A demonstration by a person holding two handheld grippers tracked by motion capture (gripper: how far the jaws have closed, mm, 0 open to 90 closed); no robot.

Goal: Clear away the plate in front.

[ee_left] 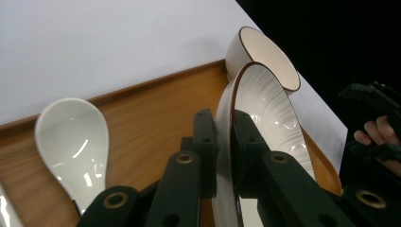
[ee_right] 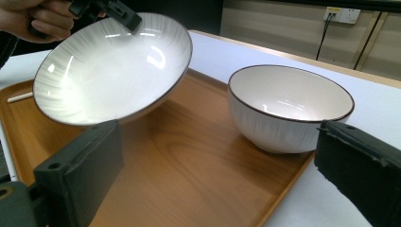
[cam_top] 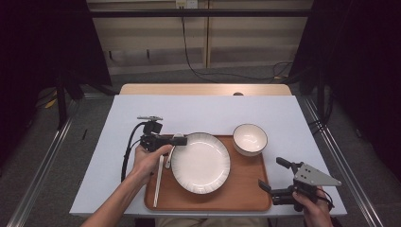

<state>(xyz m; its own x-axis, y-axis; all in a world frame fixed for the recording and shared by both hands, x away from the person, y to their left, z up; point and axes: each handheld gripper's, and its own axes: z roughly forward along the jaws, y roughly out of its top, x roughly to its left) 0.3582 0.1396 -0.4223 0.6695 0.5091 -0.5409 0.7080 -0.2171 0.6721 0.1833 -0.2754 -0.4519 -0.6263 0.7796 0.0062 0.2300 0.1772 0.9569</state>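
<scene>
one plate (ee_right: 111, 66) tilted, rim pinched in left fingers (ee_left: 207, 142); right fingers (ee_right: 78, 165) spread.

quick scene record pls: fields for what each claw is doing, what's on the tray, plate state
left claw: shut on the rim of the plate, at the plate's left edge
right claw: open, holding nothing, at the tray's right edge
plate: white, ribbed, dark rim; tilted, lifted off the tray on the gripped side
tray: wooden, on the white table
bowl: white, upright, at the tray's far right corner
spoon: white, lying on the tray left of the plate
</scene>
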